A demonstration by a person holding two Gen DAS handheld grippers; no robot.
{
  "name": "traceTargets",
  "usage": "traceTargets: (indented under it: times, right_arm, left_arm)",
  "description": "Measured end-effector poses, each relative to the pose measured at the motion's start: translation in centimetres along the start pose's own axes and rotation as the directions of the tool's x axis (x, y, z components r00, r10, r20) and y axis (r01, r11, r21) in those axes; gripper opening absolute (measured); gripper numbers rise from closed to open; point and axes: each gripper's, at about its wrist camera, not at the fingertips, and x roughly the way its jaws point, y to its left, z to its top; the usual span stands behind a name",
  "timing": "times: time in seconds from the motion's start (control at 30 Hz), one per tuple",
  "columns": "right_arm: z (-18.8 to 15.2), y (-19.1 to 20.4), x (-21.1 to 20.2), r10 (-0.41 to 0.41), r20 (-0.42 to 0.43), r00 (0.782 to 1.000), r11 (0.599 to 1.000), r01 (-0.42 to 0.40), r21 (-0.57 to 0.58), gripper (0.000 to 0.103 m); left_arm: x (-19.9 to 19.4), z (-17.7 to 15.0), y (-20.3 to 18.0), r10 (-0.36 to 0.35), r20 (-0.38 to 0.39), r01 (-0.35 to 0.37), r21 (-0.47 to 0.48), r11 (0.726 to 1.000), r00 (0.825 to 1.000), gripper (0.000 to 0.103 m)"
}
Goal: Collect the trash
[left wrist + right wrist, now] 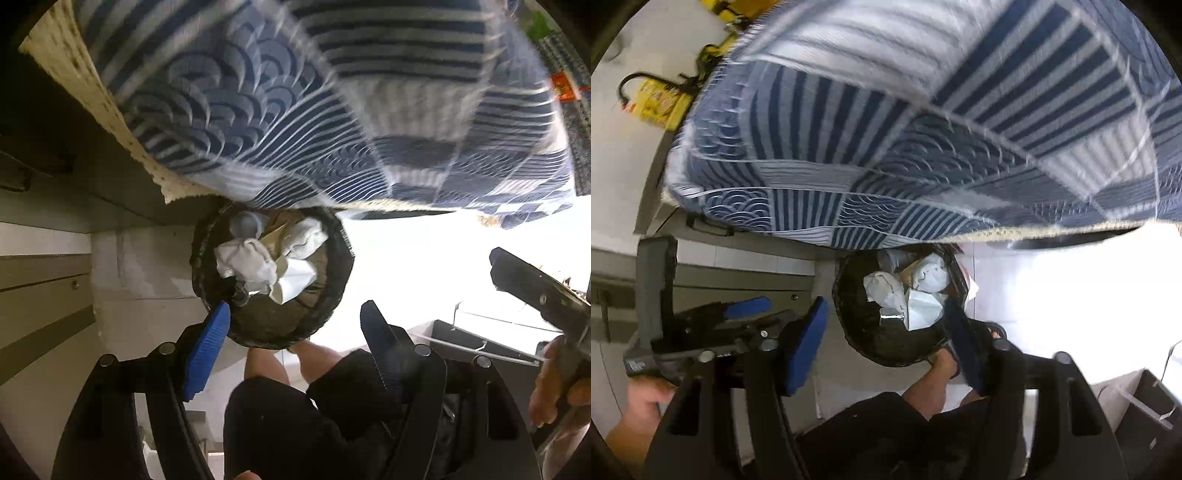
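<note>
Grippers: left gripper [295,325] and right gripper [886,332] both hover above the bin, blue-padded jaws spread apart, nothing between them.
Person: legs in dark shorts stand just beside the bin, nearer to the cameras than it is.
Bin: round dark wastebasket [325,325] on the pale floor, mouth pointing straight up toward both cameras, long axis vertical; its far rim tucks under the cloth-covered edge.
Trash: crumpled white paper [247,258] and a folded white sheet [295,280] lie inside the bin, heaped toward its far side; a pale cup-like thing [245,223] sits against the far rim.
Handling: paper looks light, soft and crushable, likely to slip from a loose pinch; a raised crumple or fold is probably the best hold. Bin itself seems light; its rim is the likely grip.
Cloth: blue-and-white patterned fabric [295,110] drapes beyond the bin, blurred.
Farther: yellow items [661,103] beyond the cloth, indistinct.
</note>
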Motion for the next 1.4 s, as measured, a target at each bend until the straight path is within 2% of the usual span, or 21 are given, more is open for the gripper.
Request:
traceTargets:
  times: [0.13, 0.2, 0.27, 0.4, 0.47, 0.53, 0.67, 0.8, 1.03, 1.17, 1.27, 1.4]
  right_arm:
    - [0.2, 0.8, -3.3, -0.002, 0.037, 0.999, 0.998, 0.005, -0.065, 0.076]
    - [0.4, 1.1, -4.6, 0.005, 0.059, 0.998, 0.996, 0.000, -0.085, 0.077]
    - [0.8, 1.4, -6.4, 0.007, 0.081, 0.997, 0.995, 0.002, -0.104, 0.099]
    - [1.5, 1.4, -9.7, 0.026, 0.153, 0.988, 0.991, -0.006, -0.131, 0.099]
    - [1.9, 1.4, -10.9, 0.002, 0.167, 0.986, 0.990, 0.022, -0.141, 0.099]
    - [2.2, 1.2, -12.3, 0.001, 0.197, 0.980, 0.988, 0.030, -0.155, 0.099]
    - [2.8, 1.0, -15.7, -0.016, 0.277, 0.961, 0.979, 0.071, -0.190, 0.099]
    - [3.5, 0.6, -19.0, -0.004, 0.322, 0.947, 0.978, 0.070, -0.196, 0.099]
    - [4.2, 0.7, -25.2, 0.013, 0.425, 0.905, 0.972, 0.089, -0.219, 0.099]
    - [3.9, 0.6, -28.1, -0.030, 0.512, 0.858, 0.964, 0.161, -0.213, 0.099]
    - [3.9, 0.2, -29.3, -0.017, 0.514, 0.857, 0.966, 0.147, -0.214, 0.099]
    - [3.8, -0.2, -30.8, -0.021, 0.523, 0.852, 0.966, 0.152, -0.209, 0.099]
  left_arm:
    - [-3.4, -0.3, -2.1, 0.023, 0.065, -0.024, 0.019, 1.000, 0.998, 0.071]
    - [-5.4, -0.4, -3.1, 0.031, 0.105, -0.033, 0.021, 0.999, 0.994, 0.079]
    - [-7.3, -0.5, -4.0, 0.032, 0.140, -0.035, 0.016, 0.999, 0.990, 0.080]
    - [-10.1, -0.2, -5.5, 0.031, 0.204, -0.033, 0.008, 0.999, 0.979, 0.080]
    - [-11.3, -0.1, -6.6, 0.034, 0.234, -0.038, 0.013, 0.999, 0.972, 0.081]
    - [-12.3, -0.2, -7.9, 0.040, 0.259, -0.050, 0.030, 0.998, 0.965, 0.089]
    - [-15.3, -0.2, -9.8, 0.053, 0.341, -0.069, 0.036, 0.997, 0.938, 0.096]
    - [-18.1, -0.2, -11.7, 0.086, 0.404, -0.109, 0.035, 0.993, 0.911, 0.096]
    - [-22.0, 0.0, -14.9, 0.095, 0.481, -0.135, 0.051, 0.989, 0.872, 0.096]
    - [-23.6, 0.2, -16.7, 0.095, 0.509, -0.138, 0.047, 0.989, 0.855, 0.096]
    - [-24.6, 0.0, -18.1, 0.111, 0.533, -0.165, 0.054, 0.985, 0.839, 0.096]
    - [-25.5, -0.2, -19.7, 0.089, 0.546, -0.159, 0.083, 0.984, 0.833, 0.096]
